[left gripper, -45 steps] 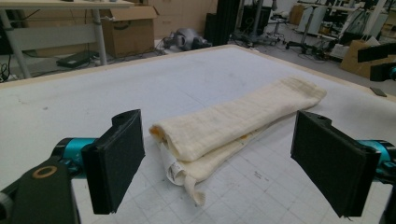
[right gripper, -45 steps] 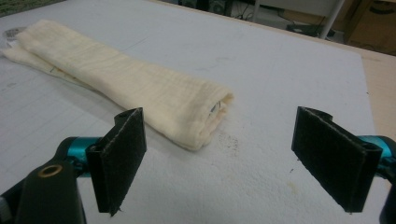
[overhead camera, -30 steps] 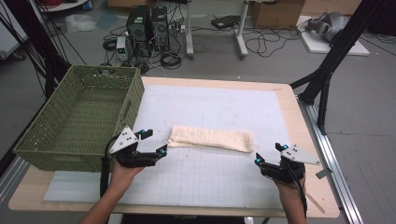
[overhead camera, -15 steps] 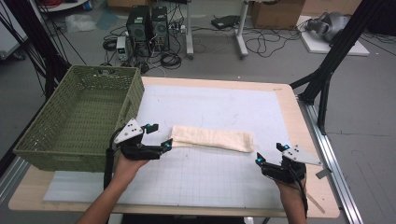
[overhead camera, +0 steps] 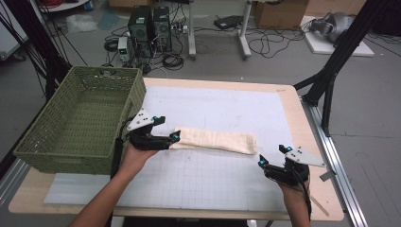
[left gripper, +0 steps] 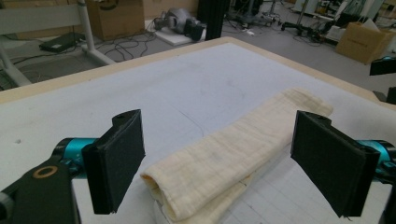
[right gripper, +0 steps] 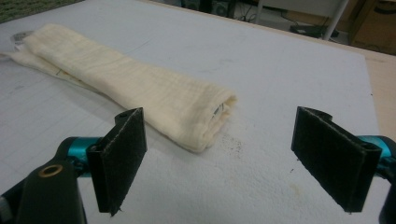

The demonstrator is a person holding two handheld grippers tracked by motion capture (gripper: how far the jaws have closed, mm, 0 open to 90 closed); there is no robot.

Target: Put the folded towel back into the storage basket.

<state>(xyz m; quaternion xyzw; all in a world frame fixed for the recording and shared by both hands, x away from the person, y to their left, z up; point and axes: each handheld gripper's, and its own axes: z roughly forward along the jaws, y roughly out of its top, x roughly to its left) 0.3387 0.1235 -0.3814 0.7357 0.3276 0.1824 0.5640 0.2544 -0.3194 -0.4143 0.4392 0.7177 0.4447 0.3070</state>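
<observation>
On the table (overhead camera: 222,94), seen from the high view, a cream folded towel (overhead camera: 215,140) lies lengthwise across the middle of the white gridded mat (overhead camera: 208,175). The left gripper (overhead camera: 171,140) sits at the towel's 9 o'clock end, its tips right at the cloth, with a green woven basket (overhead camera: 80,120) just beyond it at 9 o'clock on the table's left edge. The right gripper (overhead camera: 261,163) rests near the towel's other end, toward 4 o'clock from it and apart from the cloth. Computer towers (overhead camera: 150,23) and cables stand on the floor at 12 o'clock.

From the left gripper view, the jaws are spread wide, and the near end of the towel (left gripper: 219,163) lies between them, stretching away toward 2 o'clock; neither pad presses the cloth.

From the right gripper view, the jaws are likewise released and wide apart. The towel's (right gripper: 126,79) rolled end lies ahead of the left pad, running off toward 10 o'clock, with bare mat (right gripper: 261,140) between the pads.
</observation>
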